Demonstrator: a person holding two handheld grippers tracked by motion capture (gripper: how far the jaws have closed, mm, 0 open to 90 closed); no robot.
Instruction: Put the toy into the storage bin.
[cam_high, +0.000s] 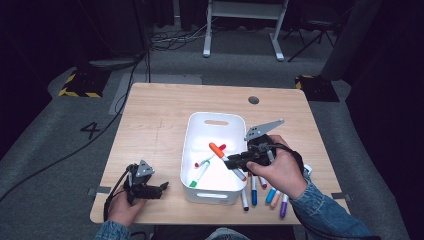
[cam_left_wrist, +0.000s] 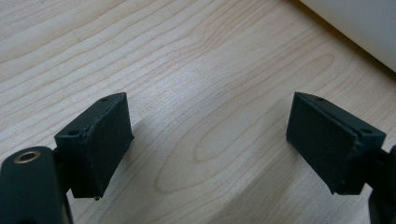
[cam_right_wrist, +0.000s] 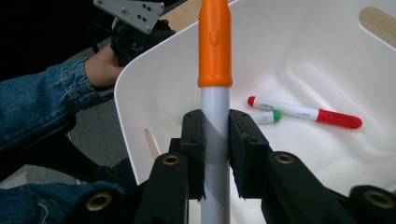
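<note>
Two grippers are at the wooden table (cam_high: 150, 125). The right gripper (cam_high: 231, 162) is over the white bin (cam_high: 192, 130), and its jaws are closed on the grey body of an orange-capped marker (cam_high: 220, 151). In the right gripper view this marker (cam_right_wrist: 215, 70) stands between the two black pads (cam_right_wrist: 243, 140), with the orange cap pointing away from the gripper, above the inside of the bin (cam_right_wrist: 154, 84). On the bin floor lie a red-capped marker (cam_right_wrist: 306, 112) and, just beside it, a green-capped marker (cam_right_wrist: 268, 116); their ends seem to touch, but I cannot tell for sure. In the high view the green-capped marker (cam_high: 199, 176) lies near the front wall of the bin.

The left gripper (cam_high: 162, 187) rests low at the near left part of the table, well apart from the bin. In the left gripper view its jaws stand wide apart, with nothing between them, over the bare wood (cam_left_wrist: 201, 93).

Several more markers (cam_high: 260, 192) lie on the table just beside the right side of the bin, under the right hand (cam_high: 280, 172).
</note>
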